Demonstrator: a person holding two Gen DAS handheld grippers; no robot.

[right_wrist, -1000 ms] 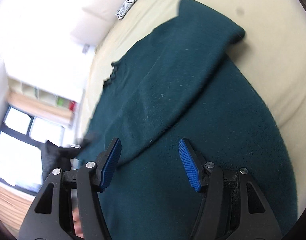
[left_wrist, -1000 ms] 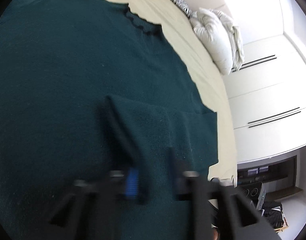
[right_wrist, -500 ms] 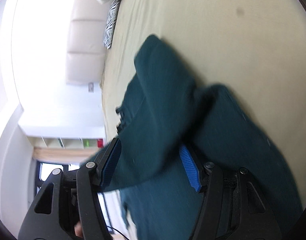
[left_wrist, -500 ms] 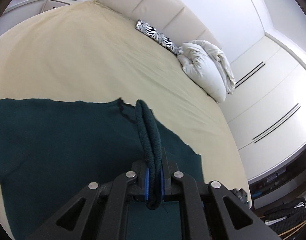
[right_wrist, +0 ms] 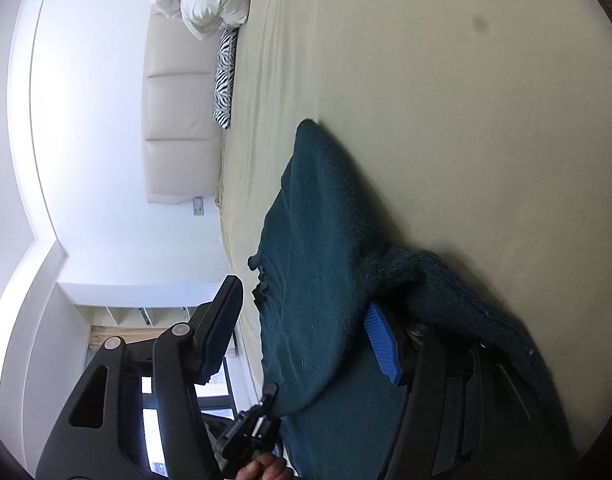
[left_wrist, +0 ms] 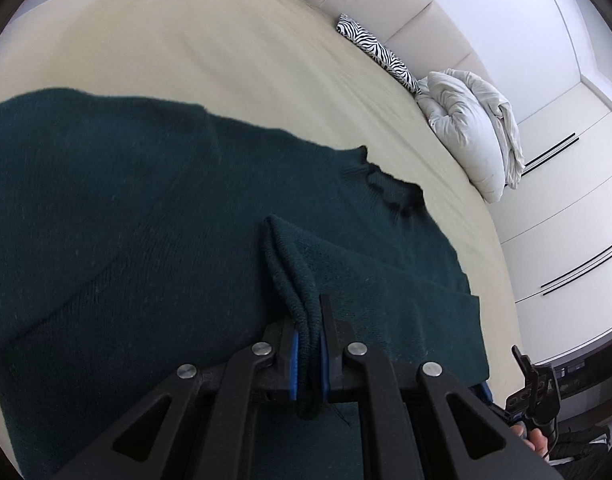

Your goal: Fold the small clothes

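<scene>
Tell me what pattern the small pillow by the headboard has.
Black-and-white zebra stripes on the small pillow, clearest in the left wrist view.

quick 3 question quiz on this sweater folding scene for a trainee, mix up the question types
1. True or false: the left tool is shut on a bunched fold of the dark green sweater.
2. Multiple choice: the right tool is A) clamped on the zebra-print pillow, B) open, with sweater cloth draped over one finger, C) out of view.
3. Fill in: the sweater lies on the ____ bed sheet.

Key: 1 true; 2 B; 3 beige.
</scene>
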